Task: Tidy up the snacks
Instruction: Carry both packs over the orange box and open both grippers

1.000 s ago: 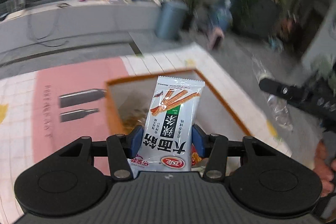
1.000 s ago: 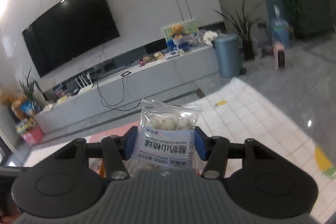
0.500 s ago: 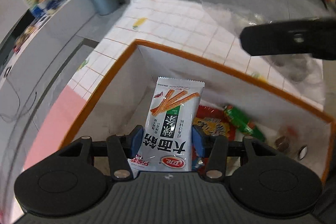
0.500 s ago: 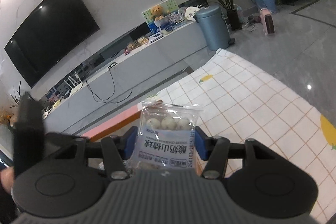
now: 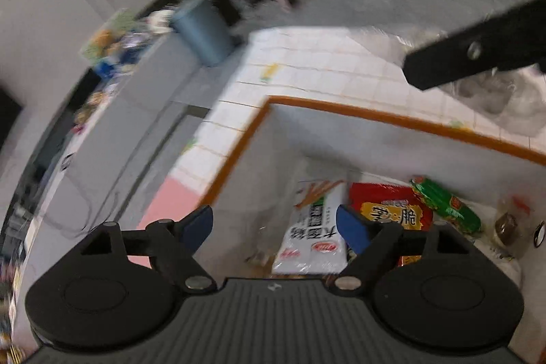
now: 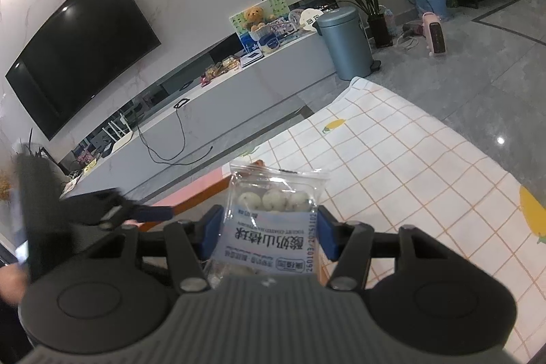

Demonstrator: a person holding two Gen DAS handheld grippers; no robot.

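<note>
Seen from the left wrist, the left gripper tilts steeply down over a white storage box with an orange rim, its blue-padded jaws opening wide and touching nothing; the white stick-snack packet printed with orange sticks and black characters lies below the gap, off the pads and inside the box, just beside a red and yellow crisp bag and a green wrapped snack, with a small clear packet of dark pieces further along. The view is smeared by motion, so whether the white packet has fully settled cannot be told. A black bar of the right gripper crosses the upper corner above crumpled clear plastic on the checked mat. Seen from the right wrist, the right gripper points gently downward, its jaws clamped on a clear pouch of white yoghurt-coated balls with a white label, held above the yellow-checked floor mat near the box's orange corner. Several snacks appear sorted already; this pouch, at least, is left to place.
</note>
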